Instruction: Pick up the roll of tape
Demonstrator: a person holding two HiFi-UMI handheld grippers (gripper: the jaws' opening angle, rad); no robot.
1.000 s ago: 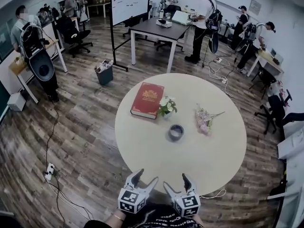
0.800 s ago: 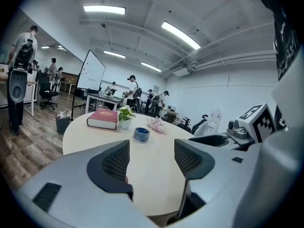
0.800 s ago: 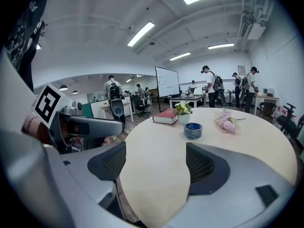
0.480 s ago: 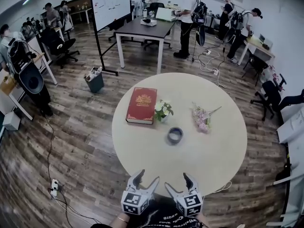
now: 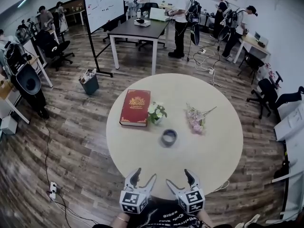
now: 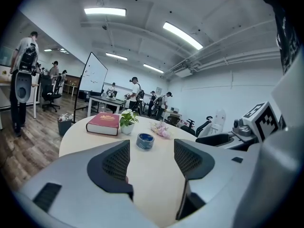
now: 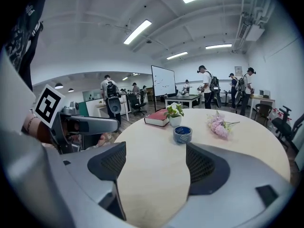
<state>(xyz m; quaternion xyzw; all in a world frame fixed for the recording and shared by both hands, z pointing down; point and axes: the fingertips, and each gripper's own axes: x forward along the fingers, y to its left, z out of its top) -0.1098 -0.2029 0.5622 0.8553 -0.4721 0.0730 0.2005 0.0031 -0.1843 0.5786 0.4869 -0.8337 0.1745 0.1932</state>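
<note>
No legible text, number or brand is found. The red book [image 5: 135, 107] carries a gold emblem and gold lettering on its cover, too small to read. The whiteboard [image 5: 102, 1] bears faint marks, unreadable. The left gripper [image 5: 143, 177] and right gripper [image 5: 179, 179] each carry black-and-white square markers, patterns only. Pale print on the person's dark shirt [image 5: 164, 217] cannot be made out.

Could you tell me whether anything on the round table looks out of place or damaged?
Nothing stands out. The roll of tape lies flat, the red book lies closed, the potted plant stands upright, and the pink flowers simply lie loose on the table.
</note>
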